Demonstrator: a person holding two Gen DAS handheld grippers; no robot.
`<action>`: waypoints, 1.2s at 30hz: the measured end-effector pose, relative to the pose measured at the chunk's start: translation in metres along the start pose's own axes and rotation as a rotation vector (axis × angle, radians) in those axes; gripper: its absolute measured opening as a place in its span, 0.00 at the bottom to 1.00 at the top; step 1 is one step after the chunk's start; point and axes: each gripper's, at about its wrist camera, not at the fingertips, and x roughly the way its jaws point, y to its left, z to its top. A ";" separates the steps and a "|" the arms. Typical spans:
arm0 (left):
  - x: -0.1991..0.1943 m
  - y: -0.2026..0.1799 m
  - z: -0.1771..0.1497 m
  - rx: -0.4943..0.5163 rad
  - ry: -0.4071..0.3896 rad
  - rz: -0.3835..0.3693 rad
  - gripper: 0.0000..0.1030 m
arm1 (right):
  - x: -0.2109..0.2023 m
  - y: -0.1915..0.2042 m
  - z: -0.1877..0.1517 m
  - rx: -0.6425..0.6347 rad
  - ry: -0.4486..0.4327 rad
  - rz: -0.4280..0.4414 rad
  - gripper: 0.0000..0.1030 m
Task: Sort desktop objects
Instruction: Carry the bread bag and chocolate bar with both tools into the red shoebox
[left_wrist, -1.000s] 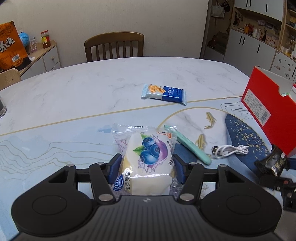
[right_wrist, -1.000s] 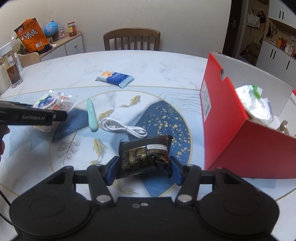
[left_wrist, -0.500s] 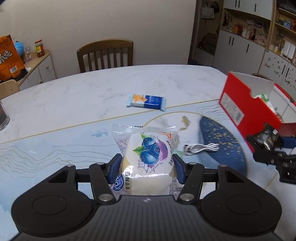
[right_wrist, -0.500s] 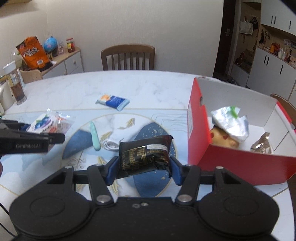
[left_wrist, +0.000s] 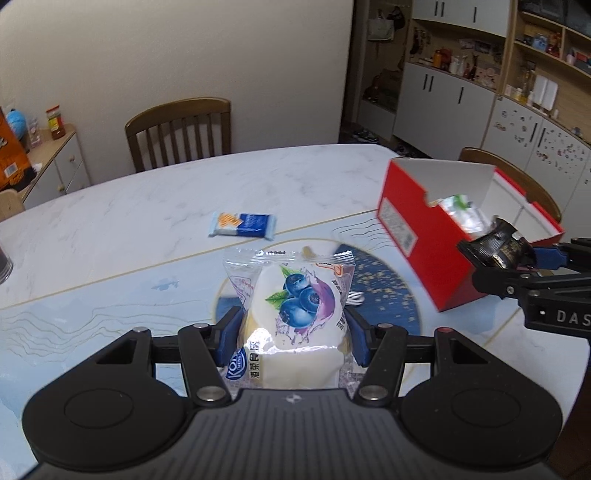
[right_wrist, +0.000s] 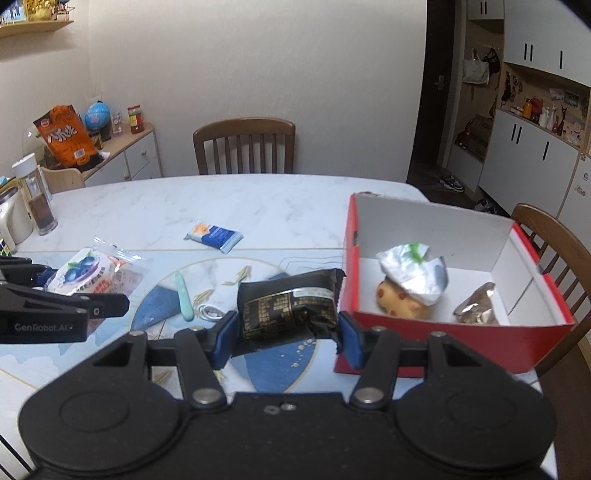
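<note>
My left gripper (left_wrist: 293, 334) is shut on a clear blueberry bread packet (left_wrist: 295, 314) and holds it above the table; it also shows in the right wrist view (right_wrist: 88, 273). My right gripper (right_wrist: 286, 332) is shut on a black snack packet (right_wrist: 288, 308), held above the table just left of the red box (right_wrist: 443, 332). The red box (left_wrist: 417, 236) is open at the top and holds a silver wrapper (right_wrist: 413, 275), a yellow bun (right_wrist: 400, 301) and a brown foil packet (right_wrist: 476, 304).
On the marble table (right_wrist: 258, 199) lie a blue cracker packet (right_wrist: 214, 236), a mint green pen (right_wrist: 183, 295) and a white cable (right_wrist: 208, 312). Wooden chairs (right_wrist: 245, 147) stand at the far side and right. A bottle (right_wrist: 35, 199) stands at the far left.
Both grippers have risen with their packets and moved towards the red box. The box's inside now shows in both views.
</note>
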 end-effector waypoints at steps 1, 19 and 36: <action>-0.003 -0.004 0.001 0.005 -0.001 -0.005 0.56 | -0.003 -0.002 0.001 0.001 -0.004 -0.002 0.55; -0.026 -0.073 0.031 0.064 -0.010 -0.078 0.56 | -0.039 -0.056 0.015 -0.006 -0.060 -0.018 0.55; 0.002 -0.144 0.066 0.060 -0.026 -0.068 0.56 | -0.036 -0.138 0.028 -0.015 -0.075 0.010 0.55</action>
